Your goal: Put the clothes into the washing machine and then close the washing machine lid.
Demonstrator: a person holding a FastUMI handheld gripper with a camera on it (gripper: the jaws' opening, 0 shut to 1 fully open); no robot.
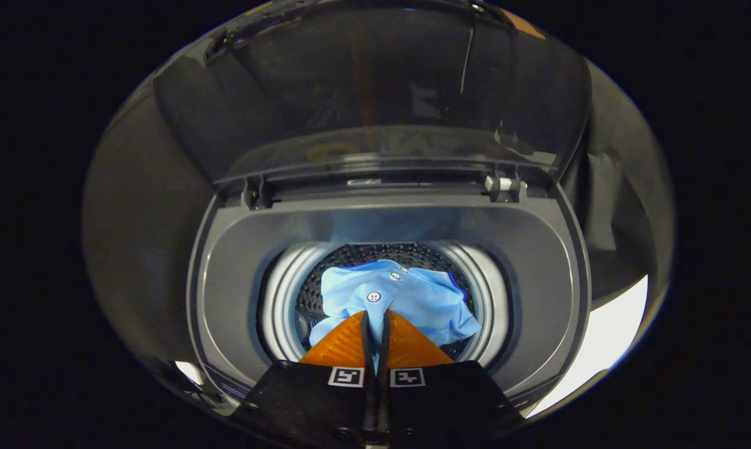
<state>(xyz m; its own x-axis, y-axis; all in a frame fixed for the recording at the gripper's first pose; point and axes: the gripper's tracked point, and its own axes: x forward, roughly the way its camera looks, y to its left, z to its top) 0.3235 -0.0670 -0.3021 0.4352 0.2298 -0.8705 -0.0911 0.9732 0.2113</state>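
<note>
Shirt (406, 296) in pale blue lies crumpled in the drum (282, 299) of the washer (537, 262), its button placket running up from the fingertips toward the far side. The gripper (375, 318) hangs over the near rim of the opening, fingers drawn together with only a thin slit between them. A fold of cloth seems to run down into that slit, so they may be pinching it, but the tips hide the contact and I cannot tell for sure.

The cloth looks light, thin and limp. It will drape and bunch rather than hold any shape, and it should drop freely once let go. Nothing about it is fragile, though the buttons could catch on the drum's perforations. A pinch on a raised fold or the doubled placket gives the surest hold, since a single flat layer may slip out.

The lid (375, 93) stands raised at the far side, hinged behind the opening, dark and glossy. It is rigid and probably smooth, so a push on its upper edge should swing it down better than a pinch.
</note>
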